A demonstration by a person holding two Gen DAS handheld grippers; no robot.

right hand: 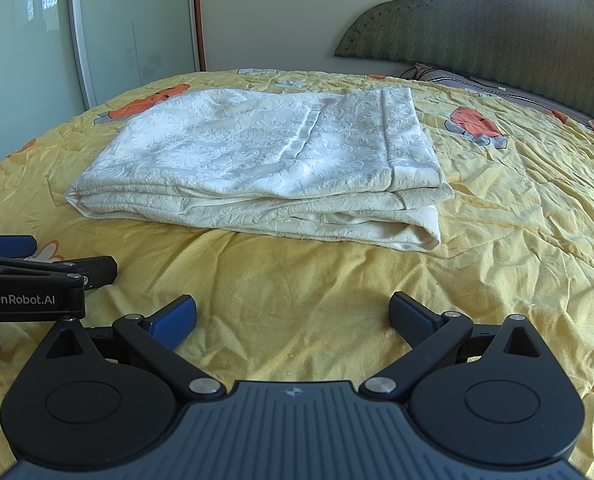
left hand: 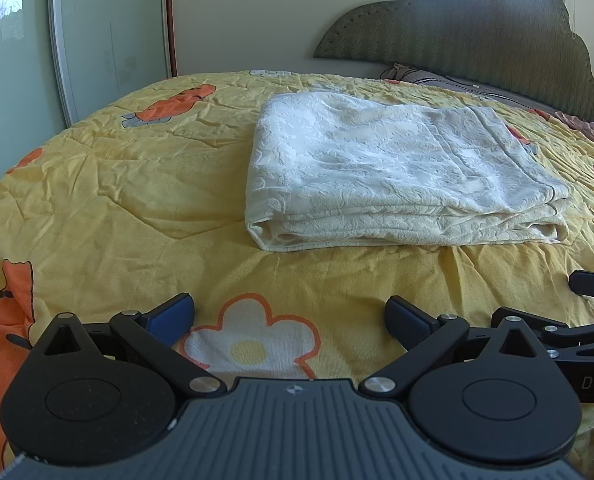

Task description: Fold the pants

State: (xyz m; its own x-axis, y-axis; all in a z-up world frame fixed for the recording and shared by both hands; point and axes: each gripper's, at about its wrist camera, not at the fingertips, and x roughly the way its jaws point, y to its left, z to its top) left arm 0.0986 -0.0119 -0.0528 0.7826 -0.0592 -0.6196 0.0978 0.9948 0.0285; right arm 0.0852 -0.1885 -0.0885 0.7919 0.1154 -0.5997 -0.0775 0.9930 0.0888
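The cream-white patterned pants lie folded into a thick flat rectangle on the yellow bedspread; they also show in the right wrist view. My left gripper is open and empty, low over the bedspread, short of the pants' near edge. My right gripper is open and empty too, short of the pants' near folded edge. The left gripper also shows in the right wrist view at the left edge, and part of the right gripper shows at the right edge of the left wrist view.
The bedspread is wrinkled, with orange and flower prints. A green padded headboard stands at the back right, with pillows below it. Glass wardrobe doors stand beyond the bed's far left edge.
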